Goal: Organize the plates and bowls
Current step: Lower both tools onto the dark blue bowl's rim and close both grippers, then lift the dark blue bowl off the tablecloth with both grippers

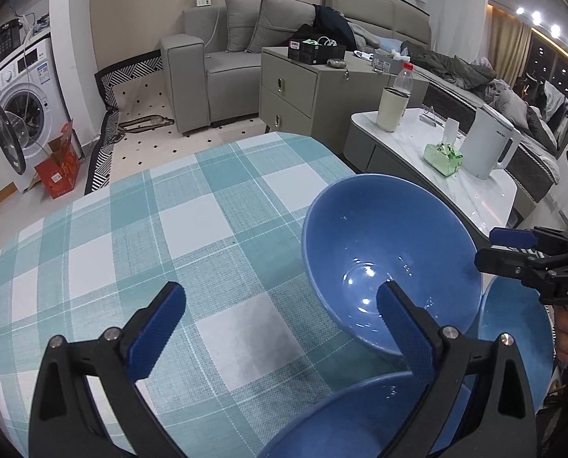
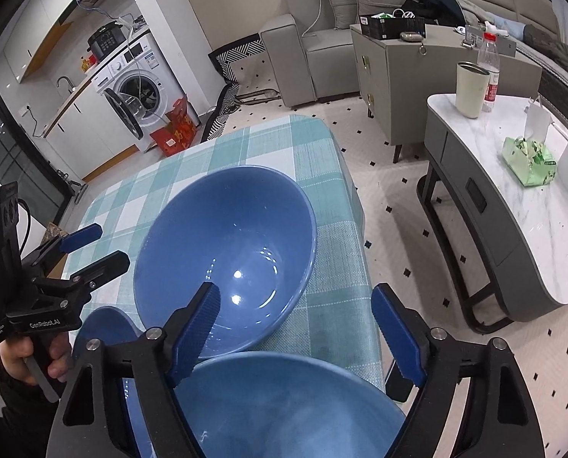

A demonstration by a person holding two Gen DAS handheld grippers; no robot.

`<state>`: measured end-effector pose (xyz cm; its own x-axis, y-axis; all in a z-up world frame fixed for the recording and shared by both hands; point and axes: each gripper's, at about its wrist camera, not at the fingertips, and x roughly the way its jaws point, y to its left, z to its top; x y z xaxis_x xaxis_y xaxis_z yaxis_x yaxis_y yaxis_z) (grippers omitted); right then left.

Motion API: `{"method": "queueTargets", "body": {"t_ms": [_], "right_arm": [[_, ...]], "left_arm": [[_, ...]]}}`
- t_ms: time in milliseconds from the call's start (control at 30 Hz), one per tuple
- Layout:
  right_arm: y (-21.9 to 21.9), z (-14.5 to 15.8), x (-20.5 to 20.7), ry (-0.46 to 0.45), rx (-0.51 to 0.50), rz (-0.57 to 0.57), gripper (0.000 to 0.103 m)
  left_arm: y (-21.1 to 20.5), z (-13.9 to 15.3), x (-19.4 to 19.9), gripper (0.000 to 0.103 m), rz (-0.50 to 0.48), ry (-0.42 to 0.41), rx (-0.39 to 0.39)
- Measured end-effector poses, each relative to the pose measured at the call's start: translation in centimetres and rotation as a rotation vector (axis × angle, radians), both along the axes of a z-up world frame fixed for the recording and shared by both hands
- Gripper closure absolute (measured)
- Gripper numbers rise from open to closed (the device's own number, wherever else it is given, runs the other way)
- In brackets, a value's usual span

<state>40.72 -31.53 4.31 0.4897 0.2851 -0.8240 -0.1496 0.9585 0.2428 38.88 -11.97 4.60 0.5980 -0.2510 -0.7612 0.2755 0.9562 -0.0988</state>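
Observation:
A large blue bowl (image 1: 391, 252) (image 2: 226, 252) stands on the checked tablecloth (image 1: 150, 252) (image 2: 322, 305). A second blue bowl (image 1: 360, 420) (image 2: 284, 408) lies nearer, just under the grippers. A blue plate (image 1: 513, 343) (image 2: 100, 328) lies beside them. My left gripper (image 1: 280, 328) is open and empty, with its right finger in front of the large bowl. My right gripper (image 2: 307, 336) is open and empty, above the near bowl's rim. Each gripper shows in the other's view: the right gripper (image 1: 505, 248), the left gripper (image 2: 93, 246).
A marble side table (image 1: 475, 191) (image 2: 532, 206) to the right holds a cream cup (image 1: 391, 108) (image 2: 471, 89), a bottle, a green tissue pack (image 1: 444, 158) and a white kettle (image 1: 490, 141). A grey cabinet (image 1: 303, 91), sofa and washing machine (image 1: 20, 107) stand beyond.

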Motion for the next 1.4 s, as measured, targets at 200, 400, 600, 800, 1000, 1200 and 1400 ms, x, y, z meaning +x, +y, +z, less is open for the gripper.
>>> {"method": "queueTargets", "body": {"t_ms": [200,400,600,800,1000,1200,1400], "right_arm": [[0.2,-0.9,0.3,0.027,-0.002,0.008,0.031],[0.4,-1.6,0.4,0.047,-0.002,0.012,0.042],[0.9,-2.1,0.5,0.059,-0.016,0.029,0.054],[1.5,-2.2,0.4,0.054,-0.022,0.048,0.064],[2.0,-2.1,0.4,0.045,-0.031,0.061,0.071],[2.1,-2.2,0.4,0.034,-0.037,0.069,0.075],[2.3,-2.2,0.0,0.026,-0.047,0.065,0.076]], "left_arm": [[-1.0,-0.5,0.4,0.028,-0.033,0.037,0.014],[-1.8,-1.1,0.5,0.050,-0.065,0.070,0.020],[-2.2,-1.3,0.5,0.062,-0.086,0.085,0.019],[-2.5,-1.4,0.5,0.074,-0.102,0.090,0.021],[-2.8,-1.4,0.4,0.080,-0.117,0.091,0.024],[-2.7,-1.5,0.4,0.081,-0.118,0.088,0.016],[-2.7,-1.5,0.4,0.082,-0.119,0.085,0.018]]}}
